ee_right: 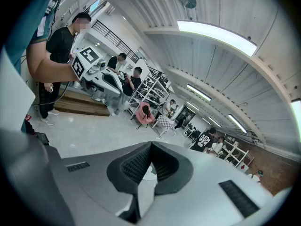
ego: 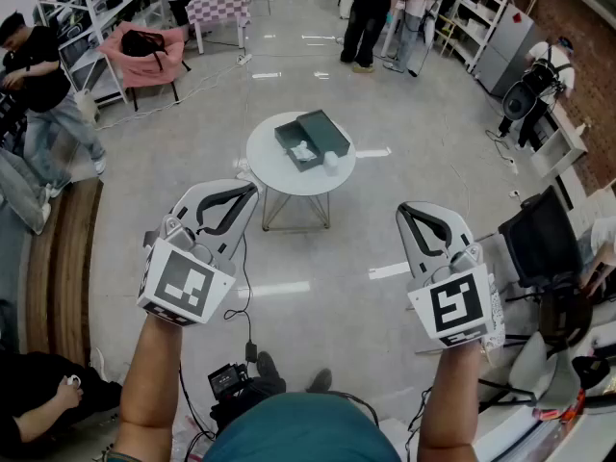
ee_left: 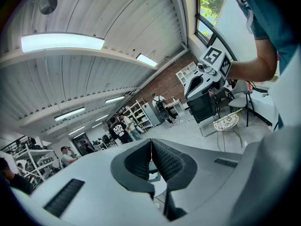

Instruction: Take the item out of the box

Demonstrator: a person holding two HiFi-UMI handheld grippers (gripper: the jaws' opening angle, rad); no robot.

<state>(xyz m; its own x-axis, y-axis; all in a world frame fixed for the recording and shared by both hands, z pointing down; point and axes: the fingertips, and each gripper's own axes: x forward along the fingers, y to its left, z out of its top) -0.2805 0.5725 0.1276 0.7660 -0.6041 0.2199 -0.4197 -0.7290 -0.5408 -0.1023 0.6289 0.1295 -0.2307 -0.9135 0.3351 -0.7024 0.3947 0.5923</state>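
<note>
A dark green box [ego: 310,139] lies open on a small round white table [ego: 279,173], with a white item [ego: 304,150] inside it. A small white object [ego: 331,162] sits on the table beside the box. Both grippers are held up well short of the table. My left gripper [ego: 252,192] is shut with nothing in it, its pads meeting in the left gripper view [ee_left: 151,141]. My right gripper [ego: 404,211] is also shut and empty [ee_right: 151,146]. Each gripper view catches the other gripper held up beside it: the right gripper [ee_left: 202,81] and the left gripper [ee_right: 101,76].
A wooden bench [ego: 56,258] runs along the left. A pink-covered chair [ego: 144,54] and a checkered table [ego: 219,2] stand at the back left. A black chair [ego: 541,241] stands at the right. Several people stand around the room's edges by shelving. A cable [ego: 246,306] lies on the floor.
</note>
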